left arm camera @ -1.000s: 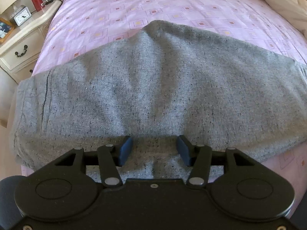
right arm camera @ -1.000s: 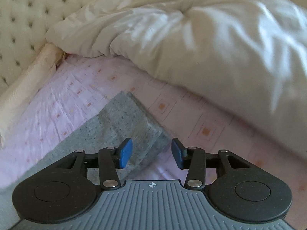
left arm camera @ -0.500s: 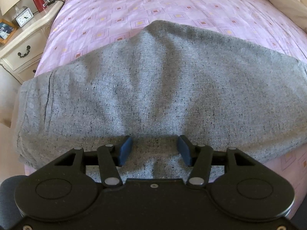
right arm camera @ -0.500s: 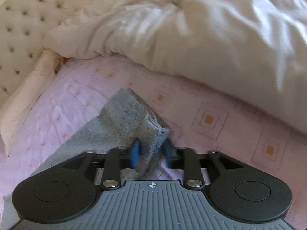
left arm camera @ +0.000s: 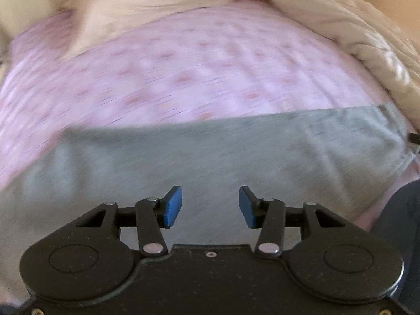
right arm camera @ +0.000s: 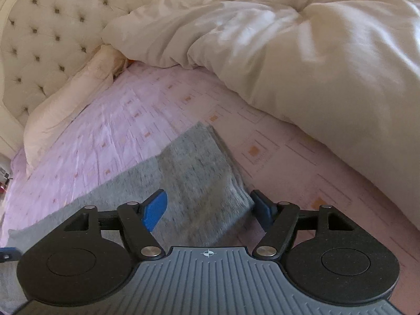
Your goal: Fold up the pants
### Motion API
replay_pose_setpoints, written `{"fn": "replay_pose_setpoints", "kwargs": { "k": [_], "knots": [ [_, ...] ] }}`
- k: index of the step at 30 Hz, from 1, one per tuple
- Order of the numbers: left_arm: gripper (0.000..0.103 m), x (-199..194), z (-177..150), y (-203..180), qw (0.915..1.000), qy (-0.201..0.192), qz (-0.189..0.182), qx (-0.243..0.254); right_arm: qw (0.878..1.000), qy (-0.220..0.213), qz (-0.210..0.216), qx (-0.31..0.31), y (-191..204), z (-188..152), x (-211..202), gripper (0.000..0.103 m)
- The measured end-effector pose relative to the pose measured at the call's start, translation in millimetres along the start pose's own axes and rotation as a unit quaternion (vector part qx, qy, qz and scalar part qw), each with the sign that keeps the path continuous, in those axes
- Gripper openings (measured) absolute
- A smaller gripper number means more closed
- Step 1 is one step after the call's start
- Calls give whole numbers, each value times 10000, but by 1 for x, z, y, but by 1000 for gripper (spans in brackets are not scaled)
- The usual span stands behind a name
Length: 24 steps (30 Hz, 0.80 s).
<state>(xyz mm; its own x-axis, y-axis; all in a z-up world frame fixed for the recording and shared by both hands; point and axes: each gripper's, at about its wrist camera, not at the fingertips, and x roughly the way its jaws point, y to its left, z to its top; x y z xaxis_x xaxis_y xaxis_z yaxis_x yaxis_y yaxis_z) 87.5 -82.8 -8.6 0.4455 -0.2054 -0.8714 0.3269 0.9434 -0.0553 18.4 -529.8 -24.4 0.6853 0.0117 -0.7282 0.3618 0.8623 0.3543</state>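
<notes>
Grey knit pants [left arm camera: 236,157] lie as a long band across the pink patterned sheet [left arm camera: 183,65]; the left wrist view is motion-blurred. My left gripper [left arm camera: 210,206] hovers over the band, its jaws closing with nothing pinched between the blue pads [left arm camera: 172,207]. In the right wrist view the pants' folded leg end [right arm camera: 199,168] lies flat on the sheet [right arm camera: 113,120]. My right gripper [right arm camera: 210,208] sits over that end, its jaws opening wide. The cloth lies between the pads [right arm camera: 155,210] but is not gripped.
A bulky cream duvet [right arm camera: 302,52] is heaped on the right of the bed, close beyond the leg end. A cream pillow [right arm camera: 68,105] and tufted headboard [right arm camera: 47,31] are at the far left. Something dark blue [left arm camera: 401,210] shows at the left view's right edge.
The left gripper has swept along the pants away from the waist end; the nightstand has left its view. The right gripper pinched the leg end, then let go and spread its jaws.
</notes>
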Motion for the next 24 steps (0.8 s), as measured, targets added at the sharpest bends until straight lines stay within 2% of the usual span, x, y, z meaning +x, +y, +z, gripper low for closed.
{"fn": "replay_pose_setpoints", "kwargs": {
  "k": [1,3,4,9,15,17,21,24],
  "knots": [
    [54,10,9,-11,9999,56,-83,57,10000,-27,49,54,0,1,2,66],
    [54,27,23,-31,9995,146,-244,128,9999,-53,124,66,0,2,5,28],
    [54,36,30,-40,9992,187,-308,174,10000,21,74,12,0,2,7,13],
    [54,69,53,-77,9984,246,-274,426,9999,75,119,-30,0,1,11,13],
    [55,102,77,-95,9977,384,-125,546,9998,69,163,11,-3,1,11,13],
    [58,109,81,-98,9978,313,-51,574,9998,94,151,11,-3,1,11,13],
    [53,105,88,-99,9978,393,-53,533,9998,135,67,-110,3,5,8,12],
    [52,80,82,-99,9975,312,-174,606,9997,132,12,-189,10,8,5,12]
  ]
}}
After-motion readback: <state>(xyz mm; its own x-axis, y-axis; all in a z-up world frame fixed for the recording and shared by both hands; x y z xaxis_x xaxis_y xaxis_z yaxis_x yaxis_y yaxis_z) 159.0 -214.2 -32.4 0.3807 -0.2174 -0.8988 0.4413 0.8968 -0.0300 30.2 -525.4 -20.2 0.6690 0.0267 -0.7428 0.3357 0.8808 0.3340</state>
